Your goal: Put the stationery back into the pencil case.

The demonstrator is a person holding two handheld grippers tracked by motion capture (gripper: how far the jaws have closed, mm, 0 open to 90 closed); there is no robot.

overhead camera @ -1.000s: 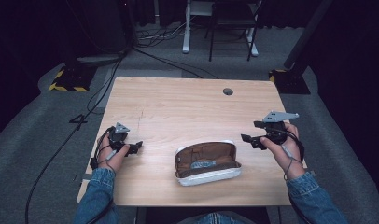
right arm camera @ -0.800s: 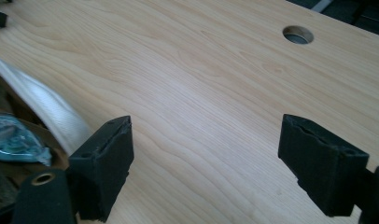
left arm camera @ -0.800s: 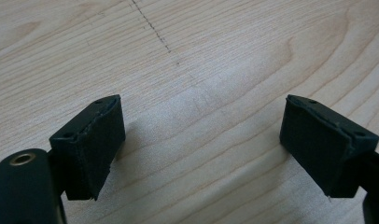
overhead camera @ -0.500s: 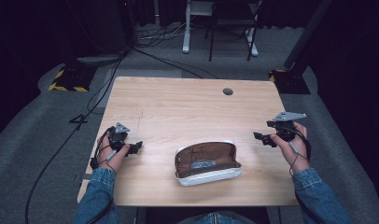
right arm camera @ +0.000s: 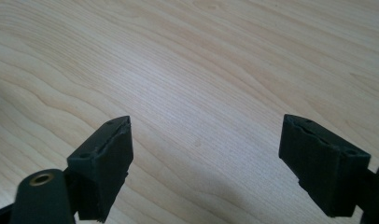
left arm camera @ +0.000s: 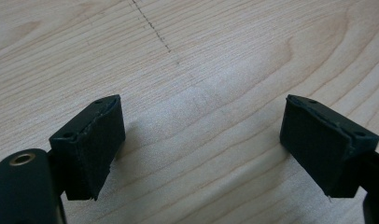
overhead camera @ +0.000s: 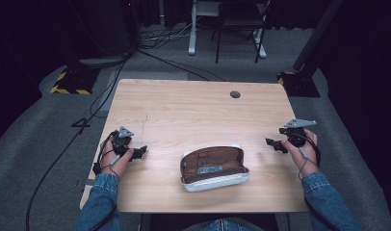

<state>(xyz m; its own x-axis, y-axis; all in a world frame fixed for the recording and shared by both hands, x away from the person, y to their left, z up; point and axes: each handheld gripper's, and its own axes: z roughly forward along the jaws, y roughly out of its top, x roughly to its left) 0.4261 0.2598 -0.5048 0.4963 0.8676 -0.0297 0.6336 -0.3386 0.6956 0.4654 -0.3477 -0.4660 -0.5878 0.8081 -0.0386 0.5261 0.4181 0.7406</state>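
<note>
Right now your left gripper (overhead camera: 139,152) sits at the lower left of the high view, low over the light wooden table (overhead camera: 193,110), its black jaws spread wide with nothing between them. In the left gripper view, its foam-faced pads (left arm camera: 92,147) stand far apart at the frame's two sides, with bare wood grain and a thin dark scratch line (left arm camera: 150,28) running through the upper middle of that frame.

Your right gripper (overhead camera: 274,143) sits at the right-hand side of the high view, near the table's edge, jaws pointing toward the centre. They too are parted widely and grip nothing; the right gripper view shows bare table between them.

Between your two hands, lower centre of the high view, an open oval case with a white shell and brown lining (overhead camera: 214,167) lies flat, well apart from both grippers, something pale bluish inside it.
</note>
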